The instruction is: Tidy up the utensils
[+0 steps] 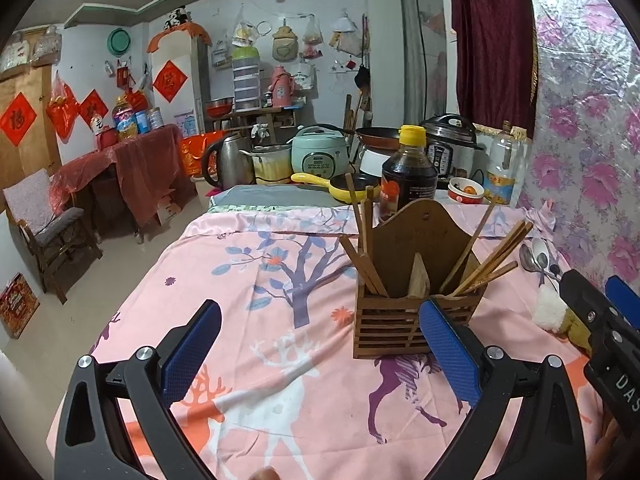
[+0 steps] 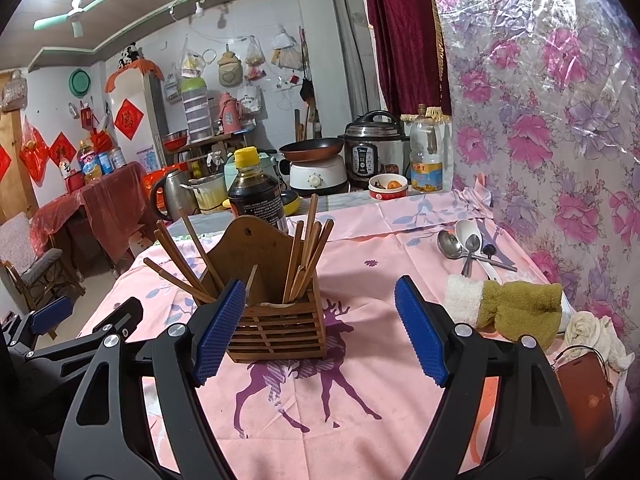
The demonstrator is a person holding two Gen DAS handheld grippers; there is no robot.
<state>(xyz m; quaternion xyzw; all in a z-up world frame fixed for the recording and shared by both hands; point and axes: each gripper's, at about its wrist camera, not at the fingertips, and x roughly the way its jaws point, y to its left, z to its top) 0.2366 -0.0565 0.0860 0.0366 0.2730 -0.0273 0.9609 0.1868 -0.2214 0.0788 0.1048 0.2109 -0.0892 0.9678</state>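
Wooden slats fill the middle of my view: the chopstick holder [image 2: 276,320] stands upright on the pink deer-print cloth [image 2: 360,420], its tall back panel toward the far side. Chopsticks [image 2: 308,252] lean out of its right compartment in a bunch, and more chopsticks [image 2: 188,260] fan out to the left from the other side. My right gripper [image 2: 320,328] has its jaws spread wide with nothing between the blue pads; the holder sits just ahead, near the left pad, and I cannot tell if that pad touches it. My left gripper [image 1: 320,352] is also wide apart and empty, hovering over the cloth with the holder just beyond its right finger. Off to the right, a small heap of spoons [image 2: 468,246] lies on the cloth near the flowered wall covering, one white, the rest metal. Just this side of them sits a bundle of cloths [image 2: 516,304], white and olive. Behind the holder stands a dark sauce bottle [image 2: 256,188] with a yellow cap.
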